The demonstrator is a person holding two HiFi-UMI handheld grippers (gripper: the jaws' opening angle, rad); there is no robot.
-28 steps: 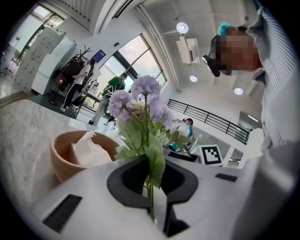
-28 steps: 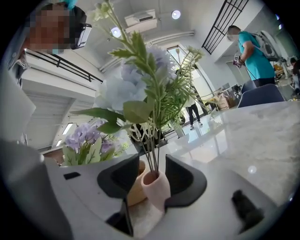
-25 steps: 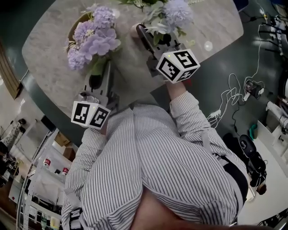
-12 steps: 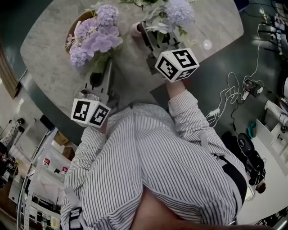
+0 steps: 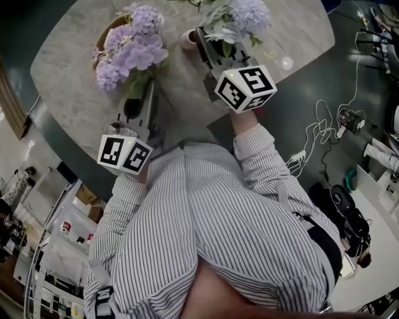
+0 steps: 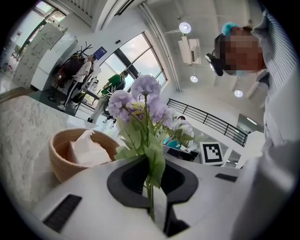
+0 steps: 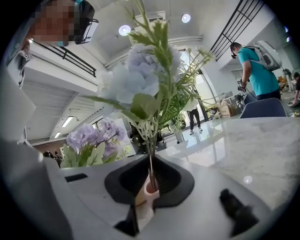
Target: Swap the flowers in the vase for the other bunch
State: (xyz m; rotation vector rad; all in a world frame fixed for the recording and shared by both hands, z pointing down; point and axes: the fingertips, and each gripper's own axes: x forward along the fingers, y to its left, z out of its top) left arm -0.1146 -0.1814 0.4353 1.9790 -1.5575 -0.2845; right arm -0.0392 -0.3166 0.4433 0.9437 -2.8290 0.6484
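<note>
Much bare table [image 5: 302, 34] lies right of the pale bunch [image 5: 248, 14].

No words or numbers I can read.
The cubes on my left gripper [image 5: 142, 93] and right gripper [image 5: 215, 50] bear only black-and-white square marker patterns; a blue sign [image 6: 101, 50] by the windows is too small to read.

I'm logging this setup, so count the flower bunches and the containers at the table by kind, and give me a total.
Flower bunches: 2, a purple bunch and a pale blue bunch
Vases: 1, a small pink vase
Baskets: 1, a woven basket
Total: 4
</note>
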